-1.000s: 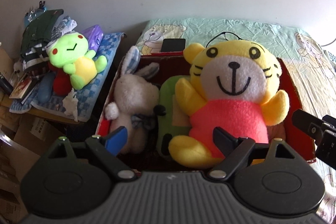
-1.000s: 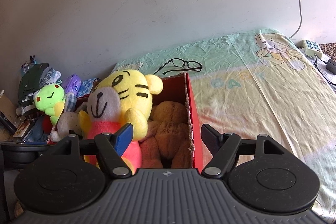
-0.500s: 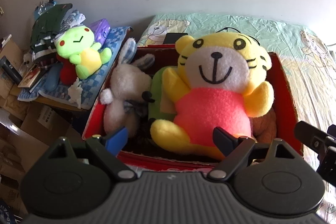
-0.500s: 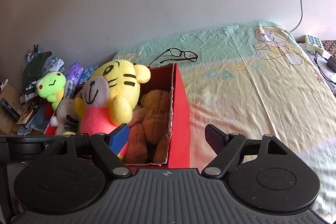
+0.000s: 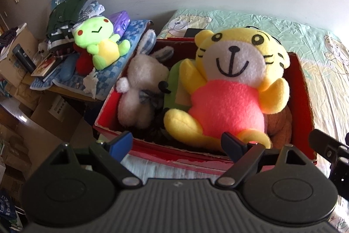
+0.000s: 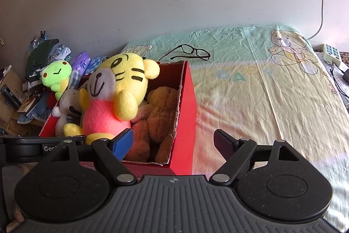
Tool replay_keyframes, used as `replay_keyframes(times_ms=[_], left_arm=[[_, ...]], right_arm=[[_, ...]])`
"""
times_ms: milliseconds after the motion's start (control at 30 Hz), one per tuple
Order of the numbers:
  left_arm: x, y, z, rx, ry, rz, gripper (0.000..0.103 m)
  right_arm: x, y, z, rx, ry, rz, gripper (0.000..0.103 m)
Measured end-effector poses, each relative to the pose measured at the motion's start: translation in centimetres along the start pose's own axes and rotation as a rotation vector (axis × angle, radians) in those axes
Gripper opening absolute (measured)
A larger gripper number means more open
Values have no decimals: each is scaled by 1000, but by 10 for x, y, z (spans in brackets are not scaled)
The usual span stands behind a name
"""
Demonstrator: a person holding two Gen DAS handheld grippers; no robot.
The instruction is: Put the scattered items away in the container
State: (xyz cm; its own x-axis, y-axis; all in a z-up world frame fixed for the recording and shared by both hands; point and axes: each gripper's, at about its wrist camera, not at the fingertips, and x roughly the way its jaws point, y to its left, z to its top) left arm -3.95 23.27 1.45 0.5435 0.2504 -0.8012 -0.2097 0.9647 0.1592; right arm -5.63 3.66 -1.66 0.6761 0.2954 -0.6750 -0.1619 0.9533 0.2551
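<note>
Left gripper point(image 5: 176, 143): jaws wide apart, empty, near front rim of box
Right gripper point(image 6: 173, 142): spread, empty, beside box's right wall
Red box point(image 6: 185, 102): on bed sheet point(image 6: 261, 91)
Tiger toy point(image 5: 231, 88): inside, atop brown bear point(image 6: 159, 110)
White rabbit point(image 5: 141, 88): inside, left
Green frog point(image 5: 98, 40): outside, left, on checked cloth point(image 5: 104, 73)
Glasses point(image 6: 192, 51): on sheet, behind box

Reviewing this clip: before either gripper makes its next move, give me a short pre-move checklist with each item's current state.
1. Left gripper empty, jaws apart: ok.
2. Right gripper empty, jaws apart: ok.
3. Yellow tiger plush inside the red box: ok, though it sits high on the other toys.
4. White rabbit plush and brown bear plush in the box: ok.
5. Nothing left loose on the bed sheet: not ok, glasses lie behind the box.
6. Green frog plush counts as scattered: cannot tell; it sits on a side pile off the bed.
</note>
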Motion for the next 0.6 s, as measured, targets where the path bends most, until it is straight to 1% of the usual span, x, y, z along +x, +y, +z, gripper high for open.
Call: replay_keyframes(times_ms=[133,367,467,600], left_arm=[[-2,-1,-4,-7,2,8,88],[-6,-4,-12,-20,21,-4,88],[-7,-3,-17,-37,40,-19,88],[-7,-1,-25,-49,62,-12,88]], right_arm=[[-4,0,-1,-18,5,3,85],[-9,-5,-5,-15,25,-4,86],[-11,-7,-6,-12,42,-28,88],[-15,-9,-6,-17,53,-46,88]])
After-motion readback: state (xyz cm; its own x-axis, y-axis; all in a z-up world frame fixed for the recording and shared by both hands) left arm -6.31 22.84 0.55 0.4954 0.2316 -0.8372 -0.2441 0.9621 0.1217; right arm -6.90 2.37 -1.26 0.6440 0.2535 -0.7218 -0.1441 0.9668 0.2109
